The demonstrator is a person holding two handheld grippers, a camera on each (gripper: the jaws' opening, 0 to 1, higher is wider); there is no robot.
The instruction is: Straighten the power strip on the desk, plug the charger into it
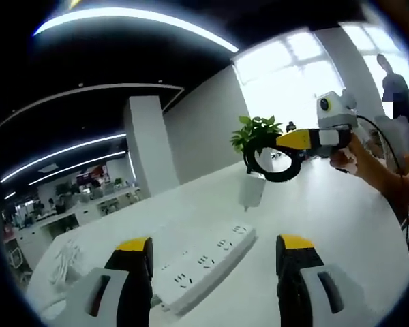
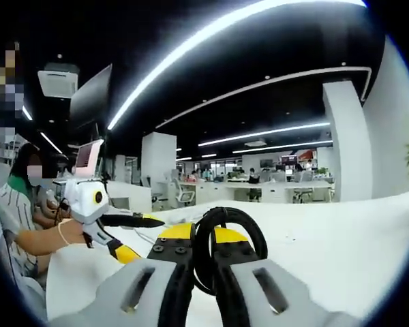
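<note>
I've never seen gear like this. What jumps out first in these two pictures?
A white power strip lies slantwise on the white desk, between the open jaws of the left hand-held gripper. Beyond it, the right hand-held gripper holds a loop of black cable in the air in front of a potted plant.

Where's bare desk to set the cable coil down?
Bare desk lies right of the power strip, below the potted plant. Another open patch spreads right of the right tongs. Crowded: the far-left edge, by the white cables.
</note>
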